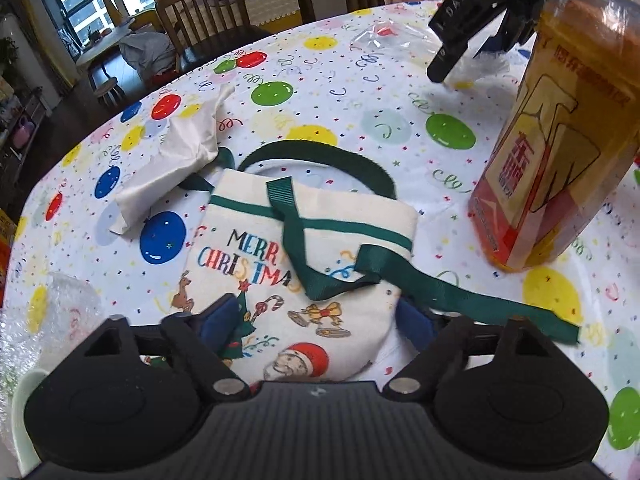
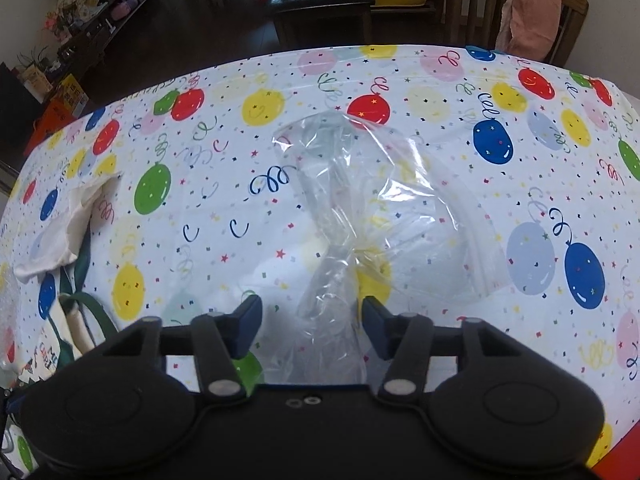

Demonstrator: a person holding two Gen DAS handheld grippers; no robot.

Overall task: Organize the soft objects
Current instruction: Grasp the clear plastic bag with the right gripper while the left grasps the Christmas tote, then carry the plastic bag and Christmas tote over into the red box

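- While the left gripper (image 1: 320, 320) hangs low over the table, its 2 blue-padded fingers (image 1: 218, 320) stand wide apart on either side of a small cream Christmas bag (image 1: 304, 280), not pinching it.
- Printed on that bag is "MERRY CHRISTMAS" in mixed colours, with a reindeer, a tree, a candy cane and a Santa face below the words.
- Dark green ribbon (image 1: 400, 276) lies looped across the bag's front and trails off to the right over the balloon-print tablecloth (image 1: 280, 68).
- Up and to the left of the bag, a folded white cloth pouch (image 1: 172, 160) rests on the tablecloth, just beside the bag's green handle.
- At the right stands a clear-wrapped yellow and red box (image 1: 556, 152) with large Chinese characters that I cannot read for certain.
- Farther back in the left wrist view, the right gripper (image 2: 312, 330) shows black lettering too small to read.
- Its fingers (image 2: 248, 328) are spread wide, with the twisted neck of a clear plastic bag (image 2: 352, 208) lying between them; contact cannot be told.
- That plastic bag lies flat near the table's middle.
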